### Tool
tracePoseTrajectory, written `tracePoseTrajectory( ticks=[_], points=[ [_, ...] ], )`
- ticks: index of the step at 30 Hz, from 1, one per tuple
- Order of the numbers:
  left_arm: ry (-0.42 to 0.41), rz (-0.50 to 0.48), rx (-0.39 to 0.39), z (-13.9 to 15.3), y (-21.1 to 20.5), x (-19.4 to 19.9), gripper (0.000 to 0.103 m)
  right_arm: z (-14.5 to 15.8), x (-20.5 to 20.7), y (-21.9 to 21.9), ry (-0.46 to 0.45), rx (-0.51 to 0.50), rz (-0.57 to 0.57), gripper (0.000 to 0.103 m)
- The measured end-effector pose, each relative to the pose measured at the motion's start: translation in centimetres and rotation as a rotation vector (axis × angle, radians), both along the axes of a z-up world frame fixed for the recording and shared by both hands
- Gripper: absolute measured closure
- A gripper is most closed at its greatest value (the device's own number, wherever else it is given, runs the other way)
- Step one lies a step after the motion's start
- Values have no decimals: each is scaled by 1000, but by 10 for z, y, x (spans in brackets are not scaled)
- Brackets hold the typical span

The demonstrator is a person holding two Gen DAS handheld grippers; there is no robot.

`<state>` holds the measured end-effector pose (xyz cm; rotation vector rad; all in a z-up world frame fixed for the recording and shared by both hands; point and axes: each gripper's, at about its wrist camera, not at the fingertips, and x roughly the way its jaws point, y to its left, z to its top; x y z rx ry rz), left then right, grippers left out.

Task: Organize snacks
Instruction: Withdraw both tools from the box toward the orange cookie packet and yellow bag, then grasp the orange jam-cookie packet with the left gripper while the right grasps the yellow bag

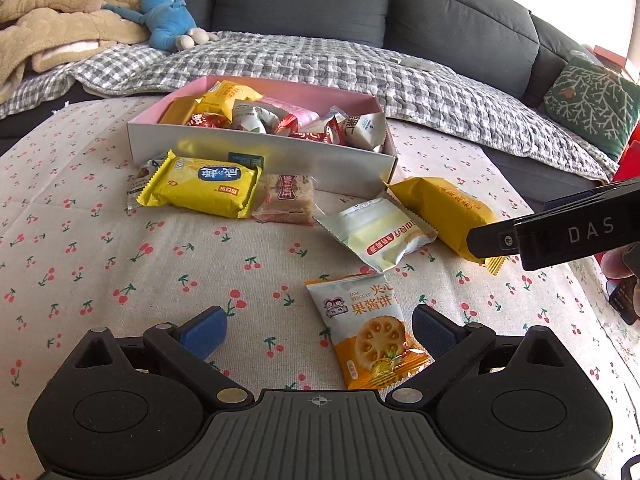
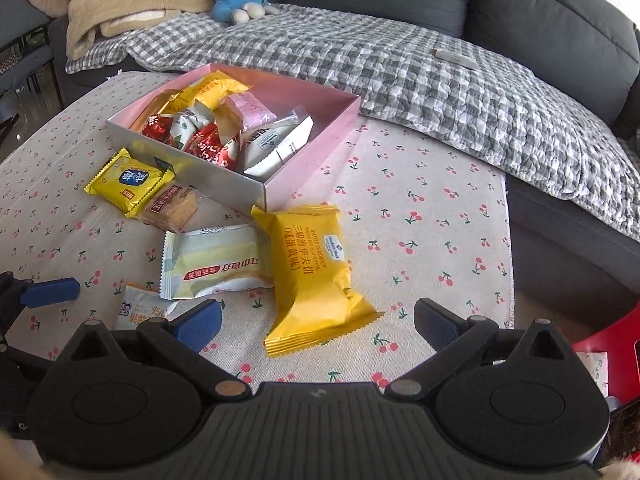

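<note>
Outside box (image 1: 256,148): five snack packets (image 1: 202,186).

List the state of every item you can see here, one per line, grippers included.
Left gripper: open, fingers straddling the jam biscuit packet.
Right gripper: open, over the large yellow waffle packet.
Pink cardboard box: open, lidless, holding snacks.
White-and-orange jam biscuit packet: sealed, flat on cloth.
Large yellow waffle packet: sealed, outside box.
Pale green-white packet: sealed, outside box.

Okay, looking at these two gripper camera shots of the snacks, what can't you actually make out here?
- Jam biscuit packet: right wrist view, mostly hidden behind the right gripper.
- Small packet: left wrist view, under the yellow cracker packet.
- Lower snacks in the pink box: both views, buried under the top ones.
</note>
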<state>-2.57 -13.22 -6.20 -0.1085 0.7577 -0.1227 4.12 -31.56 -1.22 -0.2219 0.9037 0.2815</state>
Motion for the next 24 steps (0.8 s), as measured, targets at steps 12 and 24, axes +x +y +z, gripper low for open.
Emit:
tracePoseTrajectory(
  ticks=[12,24],
  points=[
    [-82,-17,104,-9,-15,-13,15,-34,15,14,-1,-102,-33,6],
    [-111,11,130,-7,-3,-14,49,-33,17,16,-46,-68,-26,26]
  ],
)
